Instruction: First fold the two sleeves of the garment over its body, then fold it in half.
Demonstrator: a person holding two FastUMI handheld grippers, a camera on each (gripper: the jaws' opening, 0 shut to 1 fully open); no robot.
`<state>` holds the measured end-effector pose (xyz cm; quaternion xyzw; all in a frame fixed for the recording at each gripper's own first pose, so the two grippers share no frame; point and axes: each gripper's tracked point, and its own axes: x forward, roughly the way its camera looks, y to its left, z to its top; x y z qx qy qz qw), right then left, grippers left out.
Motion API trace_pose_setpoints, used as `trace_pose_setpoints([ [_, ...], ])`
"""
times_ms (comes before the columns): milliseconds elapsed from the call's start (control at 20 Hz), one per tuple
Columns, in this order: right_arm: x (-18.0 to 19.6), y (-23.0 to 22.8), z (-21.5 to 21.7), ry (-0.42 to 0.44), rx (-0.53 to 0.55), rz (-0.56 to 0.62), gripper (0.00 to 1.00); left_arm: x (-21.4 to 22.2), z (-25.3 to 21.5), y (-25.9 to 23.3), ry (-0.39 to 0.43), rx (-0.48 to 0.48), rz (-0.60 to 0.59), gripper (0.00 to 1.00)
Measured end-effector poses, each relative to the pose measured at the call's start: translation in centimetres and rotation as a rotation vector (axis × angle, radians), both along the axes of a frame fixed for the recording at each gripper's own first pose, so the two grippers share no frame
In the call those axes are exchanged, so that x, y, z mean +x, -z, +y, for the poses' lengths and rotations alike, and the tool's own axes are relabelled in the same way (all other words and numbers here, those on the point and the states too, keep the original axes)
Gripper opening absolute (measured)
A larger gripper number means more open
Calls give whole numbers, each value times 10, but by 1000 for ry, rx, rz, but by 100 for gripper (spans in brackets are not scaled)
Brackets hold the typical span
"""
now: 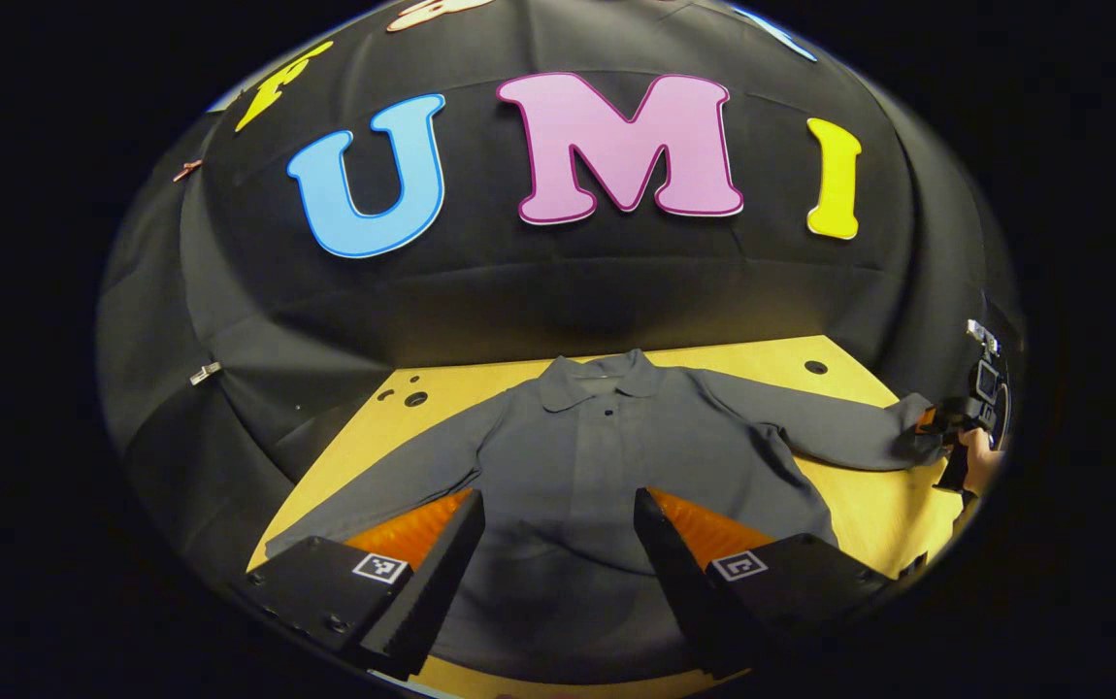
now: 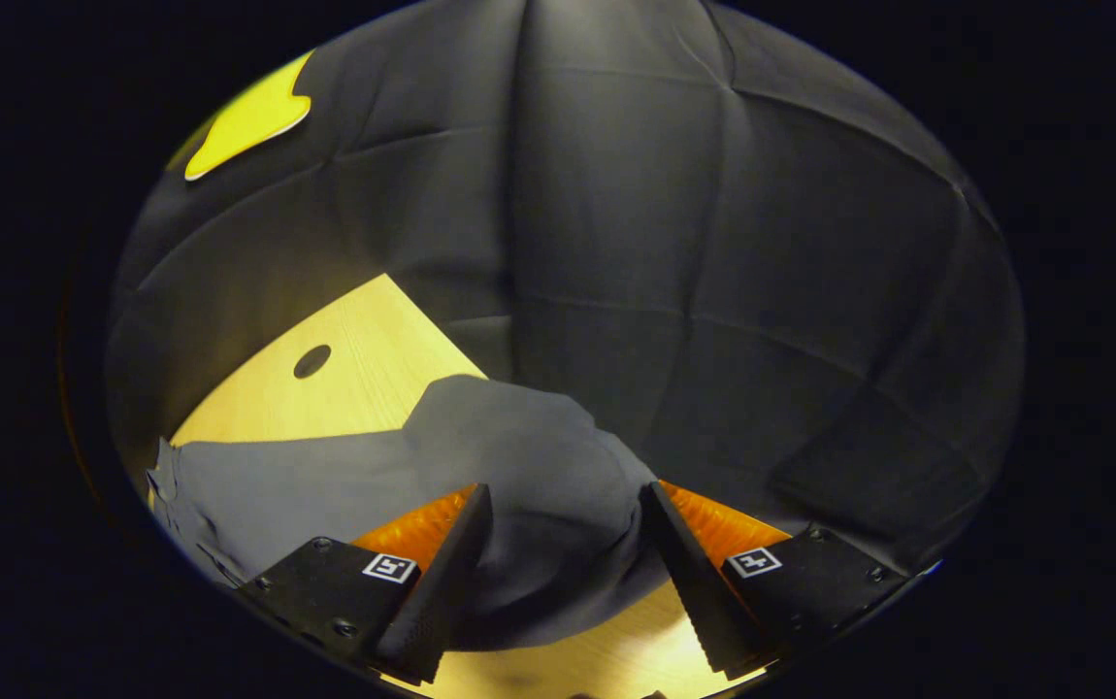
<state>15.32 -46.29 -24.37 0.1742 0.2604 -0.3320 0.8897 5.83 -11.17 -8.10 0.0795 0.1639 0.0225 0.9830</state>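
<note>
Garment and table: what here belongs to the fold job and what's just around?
In the job:
- grey garment, spread flat
- its sleeve end, between the open right gripper fingers
- left gripper, open above the body

Just around:
- wooden table
- table hole

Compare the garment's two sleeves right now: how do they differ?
The sleeve by the right hand-held gripper lies stretched sideways, its cuff bunched between that gripper's open fingers. The other sleeve slants down along the table, flat, with nothing at it. Both are dark grey and not yet folded over the body.
</note>
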Motion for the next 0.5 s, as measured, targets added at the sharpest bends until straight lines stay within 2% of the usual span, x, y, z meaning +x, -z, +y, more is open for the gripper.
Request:
trace_pose_setpoints([
  [150, 1, 2, 1, -37, -44, 33, 100, -2, -5, 2, -8, -15, -2, 98],
  [250, 2, -2, 2, -62, -52, 39, 95, -5, -8, 8, -12, -27, 13, 98],
  [300, 5, -5, 1, -73, -57, 41, 79, -6, -8, 11, -18, -33, 20, 98],
  [350, 6, -14, 3, -87, -59, 43, 76, -7, -8, 14, -24, -43, 25, 98],
  [450, 9, -22, 11, -111, -63, 45, 46, -8, -8, 12, -40, -50, 22, 98],
  [500, 9, -23, 12, -118, -67, 44, 39, -8, -8, 11, -42, -49, 15, 98],
])
